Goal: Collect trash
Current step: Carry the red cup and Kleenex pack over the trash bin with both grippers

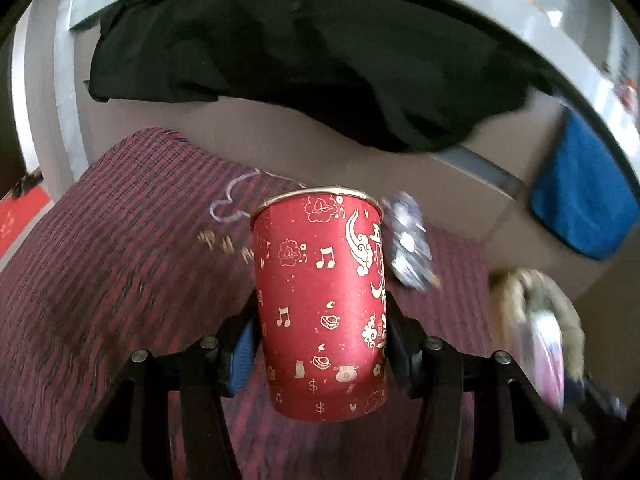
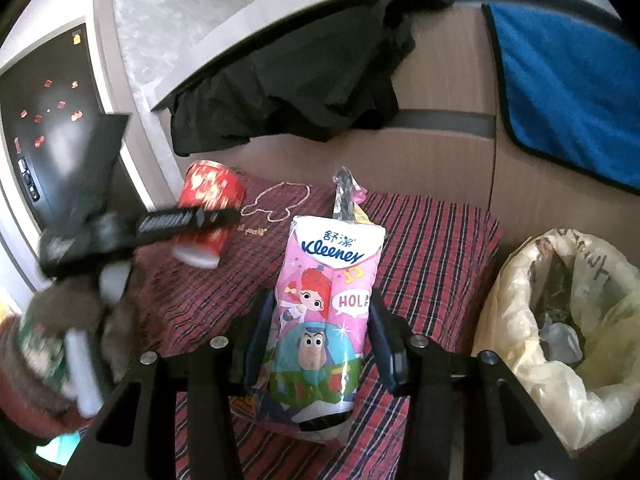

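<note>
My left gripper (image 1: 320, 320) is shut on a red paper cup (image 1: 320, 300) with gold notes and flowers, held upright above the red plaid cloth (image 1: 120, 260). The right wrist view shows that cup (image 2: 208, 200) tilted in the left gripper (image 2: 200, 220) at the left. My right gripper (image 2: 320, 320) is shut on a pink Kleenex tissue pack (image 2: 324, 312) with cartoon figures. A clear crumpled wrapper (image 2: 344, 192) pokes up behind the pack. A silvery crumpled wrapper (image 1: 408, 240) lies just right of the cup.
A yellowish trash bag (image 2: 560, 320) stands open at the right, with scraps inside. A black garment (image 2: 300, 80) and a blue towel (image 2: 568, 88) hang over the brown cardboard wall (image 2: 440, 152) behind the cloth. A person's sleeve (image 2: 72, 312) is at lower left.
</note>
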Demonstrator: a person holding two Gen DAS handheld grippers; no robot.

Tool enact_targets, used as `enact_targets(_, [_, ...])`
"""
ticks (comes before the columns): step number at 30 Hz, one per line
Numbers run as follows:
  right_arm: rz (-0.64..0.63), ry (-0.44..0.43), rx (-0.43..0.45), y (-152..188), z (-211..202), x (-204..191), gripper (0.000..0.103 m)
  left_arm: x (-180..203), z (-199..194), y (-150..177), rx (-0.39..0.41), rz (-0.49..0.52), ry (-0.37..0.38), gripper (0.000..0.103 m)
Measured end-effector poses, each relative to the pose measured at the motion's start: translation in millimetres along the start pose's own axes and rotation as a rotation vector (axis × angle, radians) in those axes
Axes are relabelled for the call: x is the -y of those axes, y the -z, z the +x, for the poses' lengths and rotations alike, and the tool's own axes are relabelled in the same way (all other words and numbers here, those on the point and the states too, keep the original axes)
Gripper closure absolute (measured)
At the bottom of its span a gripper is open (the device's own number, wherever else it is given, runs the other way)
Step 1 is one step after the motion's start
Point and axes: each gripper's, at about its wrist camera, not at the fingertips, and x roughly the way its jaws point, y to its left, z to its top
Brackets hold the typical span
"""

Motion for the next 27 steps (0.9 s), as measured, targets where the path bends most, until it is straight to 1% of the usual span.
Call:
enact_targets(4, [-0.024, 0.021, 0.033, 1.6, -20.3, 0.4, 0.061, 13.6, -38.1, 32.0, 0.031, 0.041, 0.028, 0.047])
enact_targets(5, [-0.031, 0.031, 0.045, 2.7, -27.7, 0.8, 0.061, 23.6, -52.5, 43.2, 0.044, 0.057, 0.032, 0.047])
enact_targets(7, [-0.041, 0.041, 0.068, 4.7, -41.1, 3.7, 0.061, 43.9, -71.9, 53.9, 0.073, 0.090, 0.044, 0.047])
enact_targets(11, [-0.037, 0.070, 0.124, 9.4, -76.3, 19.8, 0.061, 78.8, -97.0, 72.8, 0.127, 0.138, 0.089, 0.047])
enact_targets(13, [-0.030, 0.086, 0.143, 12.0, -91.3, 30.0, 0.061, 102.1, -104.2, 79.8, 0.159, 0.186, 0.110, 0.047])
enact_targets(15, [-0.017, 0.114, 0.162, 15.4, -109.6, 47.5, 0.061, 125.5, -105.3, 84.3, 0.175, 0.231, 0.137, 0.047])
enact_targets(18, [-0.001, 0.163, 0.183, 19.0, -129.8, 70.3, 0.061, 159.7, -100.0, 88.6, 0.164, 0.271, 0.189, 0.047])
enact_targets(20, [0.019, 0.206, 0.196, 21.8, -142.4, 90.1, 0.061, 180.2, -93.9, 86.9, 0.160, 0.291, 0.210, 0.047])
enact_targets(24, [0.053, 0.275, 0.210, 26.9, -155.6, 120.3, 0.061, 211.3, -78.3, 82.7, 0.155, 0.315, 0.236, 0.046])
enact_targets(27, [0.085, 0.301, 0.205, 28.5, -155.0, 142.4, 0.061, 226.6, -64.6, 78.2, 0.145, 0.311, 0.245, 0.046])
